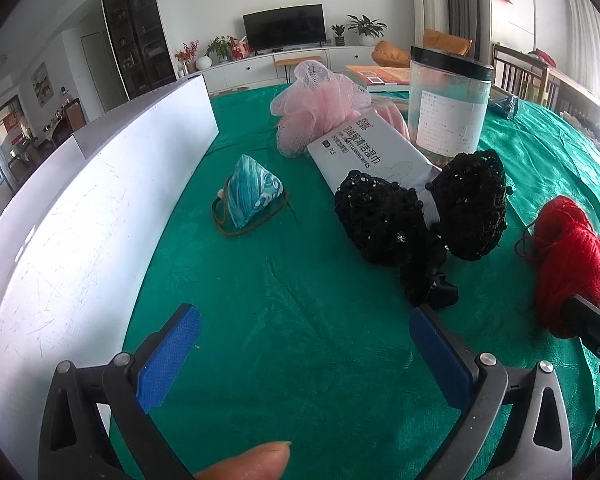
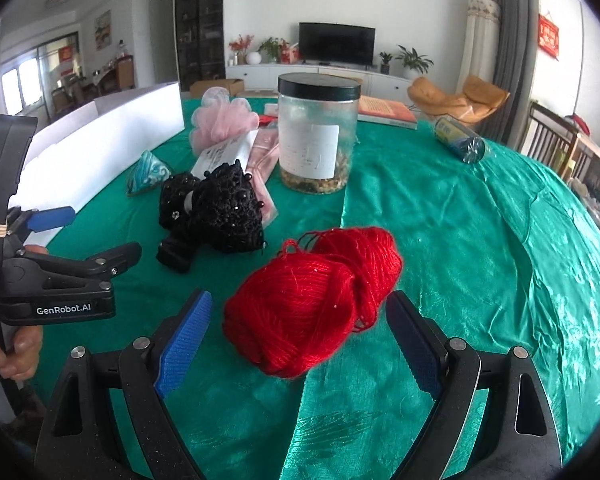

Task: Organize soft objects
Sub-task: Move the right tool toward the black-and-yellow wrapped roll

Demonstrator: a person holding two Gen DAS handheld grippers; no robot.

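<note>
Right wrist view only: blue-wrapped roll point(image 2: 460, 140) lying on the green tablecloth point(image 2: 480, 240) right of the clear jar point(image 2: 318, 136), plus the left gripper point(image 2: 96, 236) seen from the side, well left of the jar. Left wrist view only: printed face of the white wipes pack point(image 1: 370, 156), propped against the pink mesh sponge point(image 1: 320, 106) just left of the jar point(image 1: 448, 108), and the long scratched face of the white box point(image 1: 100, 216) far left of the jar. Left gripper point(image 1: 304, 354): blue pads spread wide, holding nothing, over bare cloth in front of the black beaded hair net point(image 1: 420, 216). Right gripper point(image 2: 300, 340): blue pads spread wide, one on each side of the red yarn skein point(image 2: 312, 300), neither visibly touching it. Red yarn skein point(image 1: 566, 264) resting on the cloth nearer the cameras than the jar, just right of the hair net point(image 2: 216, 212). Teal pyramid pouch point(image 1: 252, 196) left of the jar, between it and the white box. Jar: upright, black lid on, white label, a low layer of brownish dried matter at the bottom. Contents of the white box not visible.
</note>
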